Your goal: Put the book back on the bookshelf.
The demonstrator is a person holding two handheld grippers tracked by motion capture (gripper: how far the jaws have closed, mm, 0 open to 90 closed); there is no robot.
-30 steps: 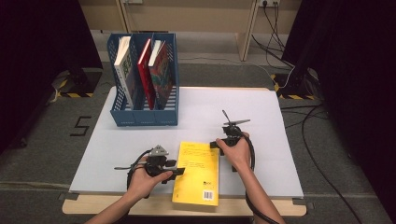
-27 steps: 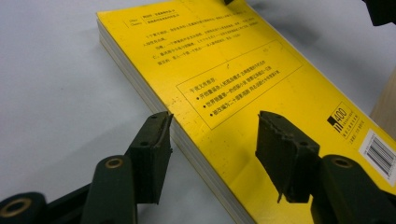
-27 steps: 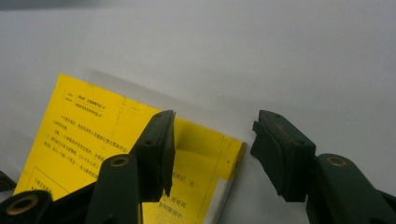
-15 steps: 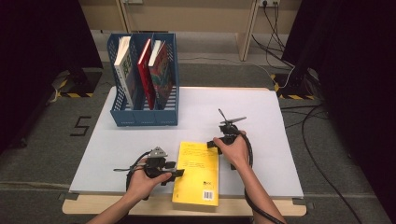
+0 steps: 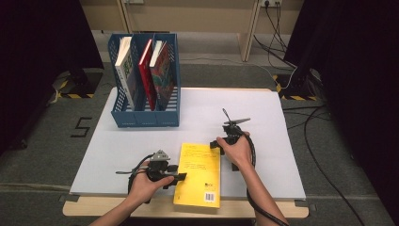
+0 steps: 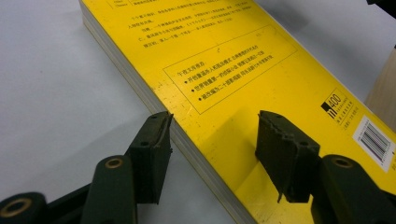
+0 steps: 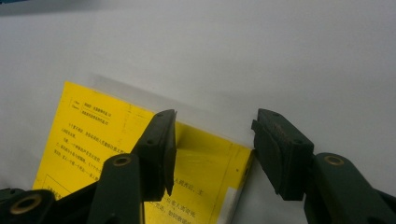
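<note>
Yellow book (image 5: pixel 197 175) lies flat (back cover up) at table's near edge.

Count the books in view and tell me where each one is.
4. Three stand in the blue file rack: a white book, a red book, a colourful book. The yellow book lies flat at the table's near edge. Others may be hidden.

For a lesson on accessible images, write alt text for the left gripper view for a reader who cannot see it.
A yellow book lies flat on a white table, its back cover up with printed text and a barcode. The left tool straddles the book's long page edge with its jaws open, one black jaw beside the page edge and the other above the cover.
</note>
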